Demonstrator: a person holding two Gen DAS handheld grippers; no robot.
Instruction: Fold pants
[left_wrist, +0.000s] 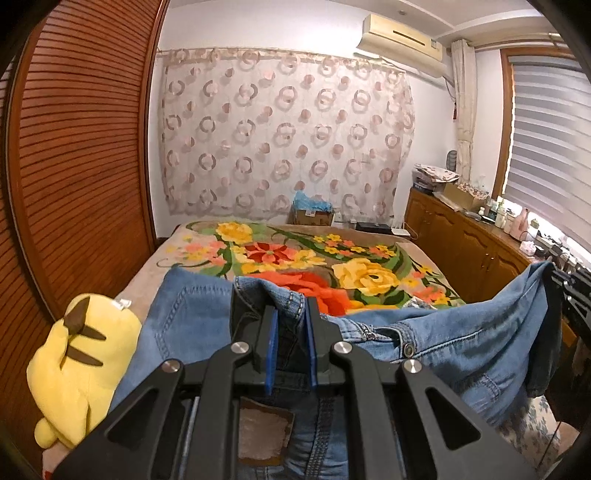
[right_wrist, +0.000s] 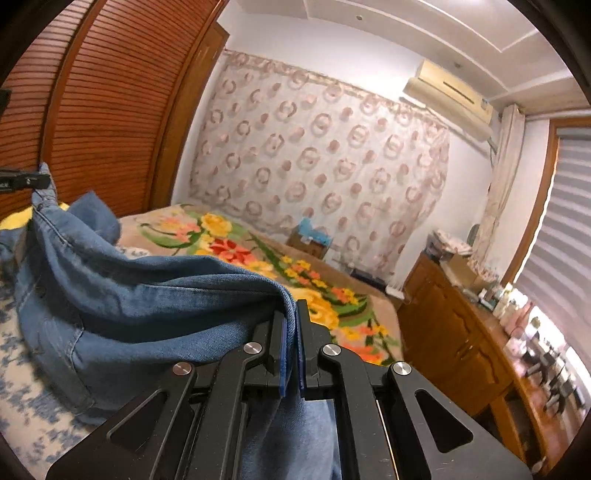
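Observation:
Blue denim pants (left_wrist: 443, 343) hang between both grippers above the bed. My left gripper (left_wrist: 290, 314) is shut on a thick bunch of the waistband, the fabric filling the gap between its blue pads. In the left wrist view the right gripper (left_wrist: 557, 280) shows at the far right edge, pinching the other end of the pants. My right gripper (right_wrist: 291, 314) is shut on a thin denim edge; the pants (right_wrist: 129, 302) sag to the left toward the left gripper (right_wrist: 35, 181), which clamps the far corner.
A floral blanket (left_wrist: 295, 258) covers the bed ahead. A yellow plush toy (left_wrist: 74, 365) lies at the left by the wooden louvred wardrobe (left_wrist: 81, 166). A wooden cabinet (right_wrist: 461, 332) with clutter runs along the right under the window. A cardboard box (left_wrist: 312, 216) stands by the curtain.

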